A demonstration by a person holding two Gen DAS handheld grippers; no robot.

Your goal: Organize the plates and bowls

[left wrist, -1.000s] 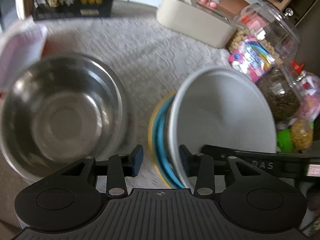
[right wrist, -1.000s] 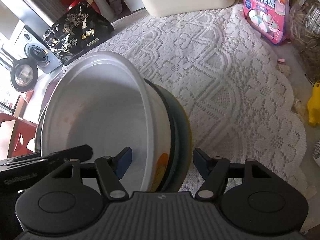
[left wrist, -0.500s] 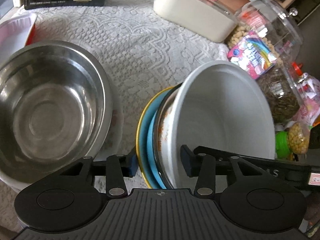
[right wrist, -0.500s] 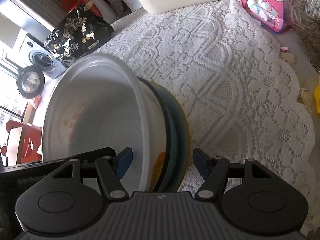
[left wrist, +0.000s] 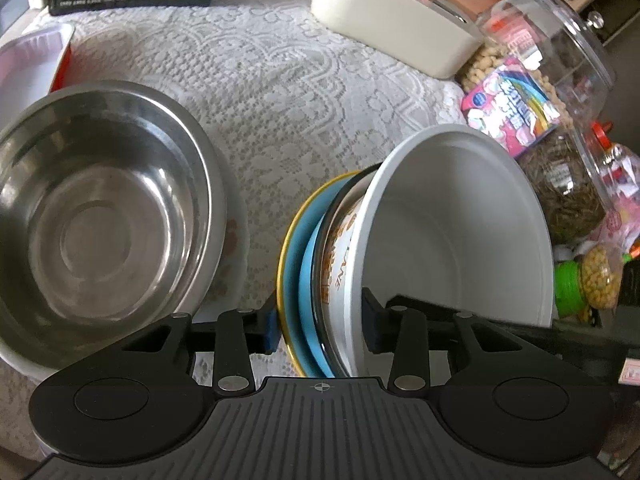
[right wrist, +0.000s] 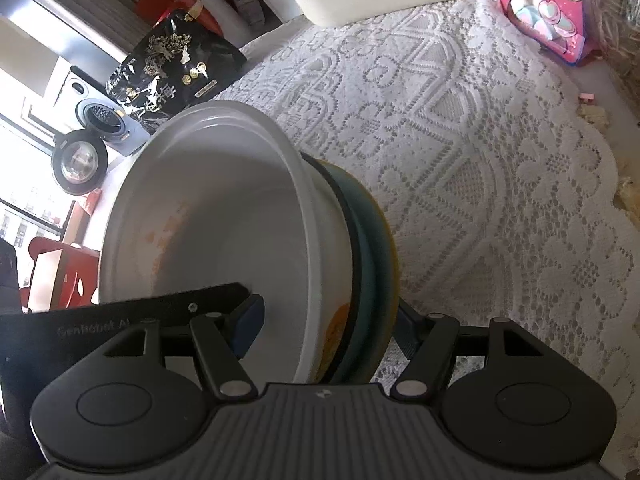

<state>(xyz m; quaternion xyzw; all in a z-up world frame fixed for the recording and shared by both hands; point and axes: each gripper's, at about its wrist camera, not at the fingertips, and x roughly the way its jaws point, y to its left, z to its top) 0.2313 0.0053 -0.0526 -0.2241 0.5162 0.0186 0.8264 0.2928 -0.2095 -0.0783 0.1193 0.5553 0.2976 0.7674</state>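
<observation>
Plates and bowls are partly gathered already: a white bowl (left wrist: 460, 232) sits nested on a blue plate (left wrist: 308, 280) with a yellow-rimmed plate (left wrist: 286, 264) beneath it, and the whole stack is tipped up on edge above the lace tablecloth (left wrist: 280, 112), just to the right of the steel bowl (left wrist: 100, 208).

Both tools are on that stack. The left gripper (left wrist: 318, 322) straddles its near edge, one pad outside the yellow rim and the other inside the white bowl, its jaws having just been closing with the stack between them. They look to be pinching it, though the pad against the rim is half hidden. The right gripper (right wrist: 328, 324) takes the opposite edge the same way, its left pad inside the bowl and its right one behind the plates, set at a middling width and apparently clamped.

The steel bowl rests on a pale plate (left wrist: 236, 240) of its own, whose edge peeps out on the side towards the lifted stack. So there seem to be two piles: one settled on the cloth, one in the air.

My judgement is that the sorting is more than half done. What appears left is to bring the carried stack down level, either beside the steel bowl or joined with it, and let go. Tilted as it is, the white bowl could slide off the plates if either grip slackens.
</observation>
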